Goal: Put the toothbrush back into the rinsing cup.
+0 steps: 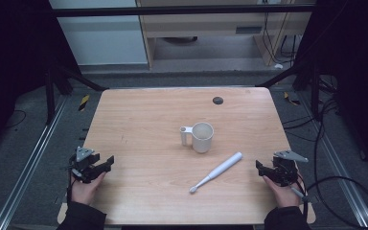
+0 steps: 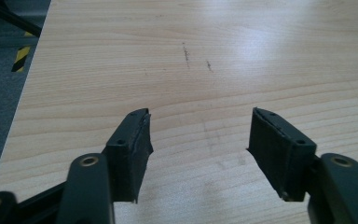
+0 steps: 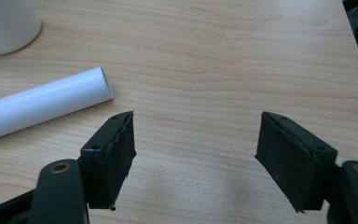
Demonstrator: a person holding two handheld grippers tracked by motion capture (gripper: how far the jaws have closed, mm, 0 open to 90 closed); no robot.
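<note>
Toothbrush [image 1: 216, 172] and mug [image 1: 199, 137] on the table [image 1: 139, 120], both grippers idle.
Right gripper [image 1: 264, 168], jaws spread and empty, sits just right of the handle end; the long axis runs from near-left bristles to far-right handle. Left gripper [image 1: 103, 164], also spread, lies well apart at the left edge.

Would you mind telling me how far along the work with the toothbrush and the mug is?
Nothing looks done: the toothbrush lies flat on the table, apart from the upright mug. Nothing is in hand; the left gripper and right gripper rest open at the table's edges. Grasping and moving the toothbrush remain.
</note>
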